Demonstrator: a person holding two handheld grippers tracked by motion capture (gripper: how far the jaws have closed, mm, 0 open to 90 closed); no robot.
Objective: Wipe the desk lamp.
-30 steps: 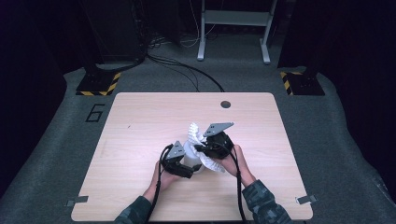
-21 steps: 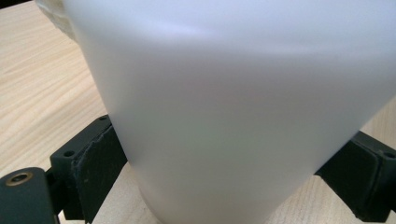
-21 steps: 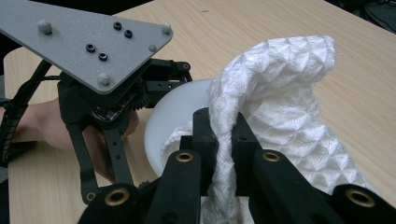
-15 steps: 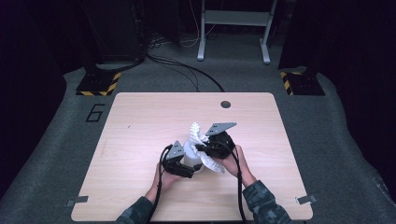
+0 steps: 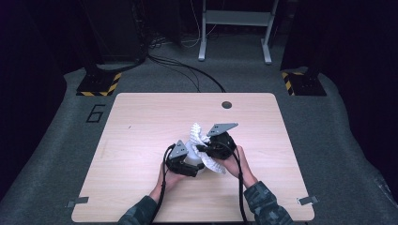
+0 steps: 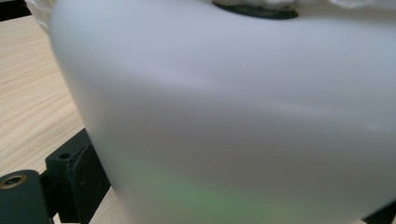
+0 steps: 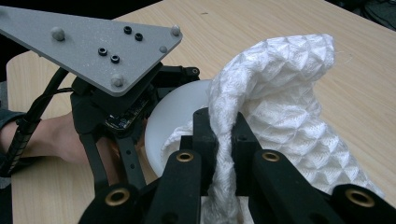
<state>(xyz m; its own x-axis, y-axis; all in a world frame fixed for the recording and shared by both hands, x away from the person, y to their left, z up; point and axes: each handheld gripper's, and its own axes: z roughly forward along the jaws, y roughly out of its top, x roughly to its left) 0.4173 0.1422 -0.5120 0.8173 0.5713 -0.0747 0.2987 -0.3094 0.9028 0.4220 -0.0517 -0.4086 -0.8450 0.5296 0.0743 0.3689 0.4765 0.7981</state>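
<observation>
A smooth white rounded container (image 5: pixel 191 151) stands near the middle of the table. My left gripper (image 5: pixel 192 164) is shut on its body. In the left gripper view the container's wall (image 6: pixel 224 116) is right against the camera, with a dark opening (image 6: pixel 254 9) on top and one black finger (image 6: pixel 70 179) beside it. My right gripper (image 5: pixel 202 150) is shut on a white waffle-knit cloth (image 5: pixel 197 131) that drapes over the container. In the right gripper view the cloth (image 7: pixel 280 93) is pinched between the jaws of that right gripper (image 7: pixel 224 128), and the container (image 7: pixel 177 116) sits just behind.
The wooden table (image 5: pixel 141 122) has a round cable hole (image 5: pixel 227 104) near its far edge. Black stands with yellow hazard stripes (image 5: pixel 98 84) and a metal frame (image 5: pixel 234 28) stand on the floor beyond it. In the right gripper view, the left gripper's grey plate (image 7: pixel 93 46) is close by.
</observation>
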